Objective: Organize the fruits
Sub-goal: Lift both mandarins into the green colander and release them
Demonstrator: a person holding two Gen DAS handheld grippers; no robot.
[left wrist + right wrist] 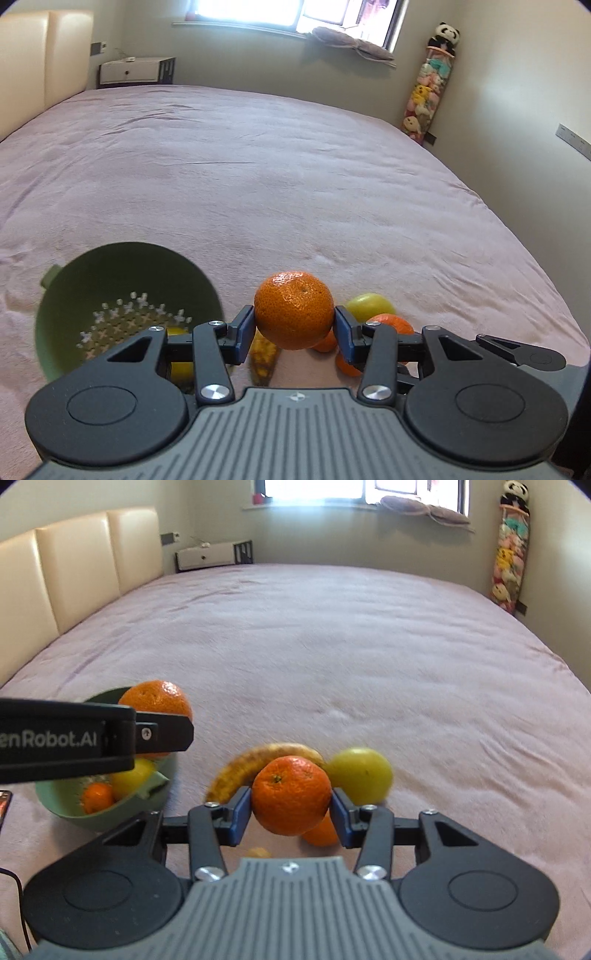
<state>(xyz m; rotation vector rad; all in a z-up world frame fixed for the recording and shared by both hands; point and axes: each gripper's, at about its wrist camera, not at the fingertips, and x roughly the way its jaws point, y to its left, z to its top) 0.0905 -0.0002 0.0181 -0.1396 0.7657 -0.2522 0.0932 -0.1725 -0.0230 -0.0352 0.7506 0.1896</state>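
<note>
Left wrist: pink bedspread point(295, 184) — cream headboard point(44, 55), window point(251, 11).

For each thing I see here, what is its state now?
Left gripper: shut on an orange, lifted off the bed.
Right gripper: shut on a second orange, lifted.
Green colander: upright on the bed, holding a lemon and a small orange.
Banana: lying on the bed.
Yellow-green fruit: lying beside the banana.

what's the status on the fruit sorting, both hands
Left gripper shut on an orange. Right gripper shut on another orange. Green bowl already holds fruit. Banana and lemon on bed.
</note>
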